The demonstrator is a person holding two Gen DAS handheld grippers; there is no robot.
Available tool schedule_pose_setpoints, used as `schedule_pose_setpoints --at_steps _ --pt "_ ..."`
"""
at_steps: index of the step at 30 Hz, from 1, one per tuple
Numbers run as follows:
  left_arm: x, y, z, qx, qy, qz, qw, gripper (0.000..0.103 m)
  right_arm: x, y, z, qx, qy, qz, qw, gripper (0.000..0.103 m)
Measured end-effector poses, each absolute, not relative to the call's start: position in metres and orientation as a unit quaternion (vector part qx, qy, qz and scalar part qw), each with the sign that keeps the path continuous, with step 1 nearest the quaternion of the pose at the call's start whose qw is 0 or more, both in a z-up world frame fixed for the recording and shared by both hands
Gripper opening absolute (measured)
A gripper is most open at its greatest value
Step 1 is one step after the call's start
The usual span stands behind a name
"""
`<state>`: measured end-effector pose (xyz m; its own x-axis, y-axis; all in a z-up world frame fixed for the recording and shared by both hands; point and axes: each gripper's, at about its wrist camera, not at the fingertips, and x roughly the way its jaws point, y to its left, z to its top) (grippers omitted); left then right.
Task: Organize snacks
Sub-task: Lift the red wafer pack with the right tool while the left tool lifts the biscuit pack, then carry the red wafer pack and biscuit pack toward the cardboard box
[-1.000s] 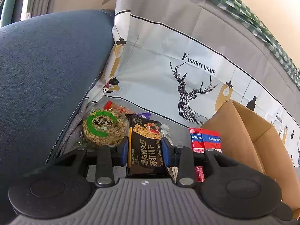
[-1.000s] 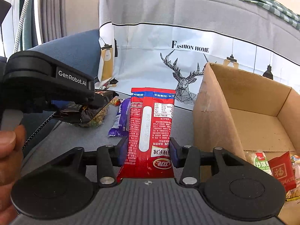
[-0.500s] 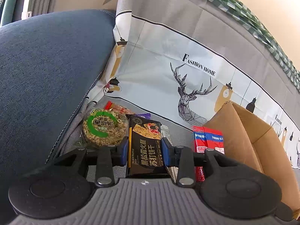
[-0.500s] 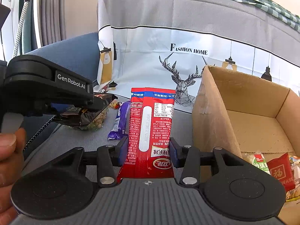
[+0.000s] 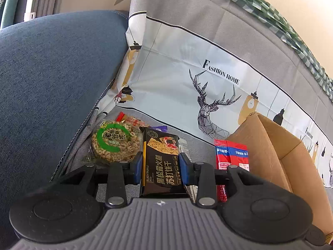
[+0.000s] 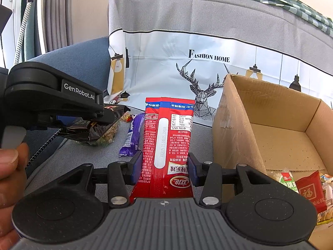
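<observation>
Left wrist view: left tool [image 5: 160, 166] is clamped on a black cracker pack [image 5: 161, 164], blue pads pressing both long edges, pack pointing away from the camera. Just left of it, a round cereal cake [image 5: 116, 143] w/ a green ring label lies on the grey sofa seat [image 5: 197, 150], up against the blue sofa arm [image 5: 52, 87]. Behind the cake, a red/orange wrapper [image 5: 129, 119]; a bit of a purple wrapper [image 5: 160, 128] shows past the black pack's far end. To the right, the top of a red snack pack [image 5: 231, 156] w/ a blue band, next to the side wall of a cardboard box [image 5: 260, 152]. Deer-print cloth [image 5: 208, 95] covers the sofa back.

Right wrist view: right tool [image 6: 164, 167] is clamped on the red snack pack [image 6: 166, 141], back side up, pads on both edges. The purple wrapper [image 6: 132, 137] lies on the seat just left of it. Further left, the left tool [image 6: 54, 100] seen side-on, holding the black cracker pack [image 6: 91, 127] above the seat; a person's hand [image 6: 10, 179] at the frame edge. On the right, the cardboard box [image 6: 233, 129] stands open, close beside the red pack; several snack packets [image 6: 306, 189] lie in its near corner.
</observation>
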<state>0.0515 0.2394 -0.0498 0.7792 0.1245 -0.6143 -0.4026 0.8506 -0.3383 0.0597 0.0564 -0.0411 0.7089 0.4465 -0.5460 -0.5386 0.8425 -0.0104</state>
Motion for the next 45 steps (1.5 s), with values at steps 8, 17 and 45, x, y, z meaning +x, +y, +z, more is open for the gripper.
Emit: schedule_pose_setpoints --at_steps 8,17,45 --pt "0.052 0.239 -0.05 -0.232 0.299 0.144 0.914 0.039 0.06 0.056 -0.041 -0.085 0.272 0.268 0.92 0.046" --pt "0.052 0.24 -0.05 -0.233 0.299 0.144 0.914 0.039 0.06 0.056 -0.041 -0.085 0.272 0.268 0.92 0.046" --pt "0.038 0.236 -0.026 -0.226 0.248 0.15 0.93 0.039 0.037 0.04 0.014 -0.058 0.202 0.271 0.939 0.046"
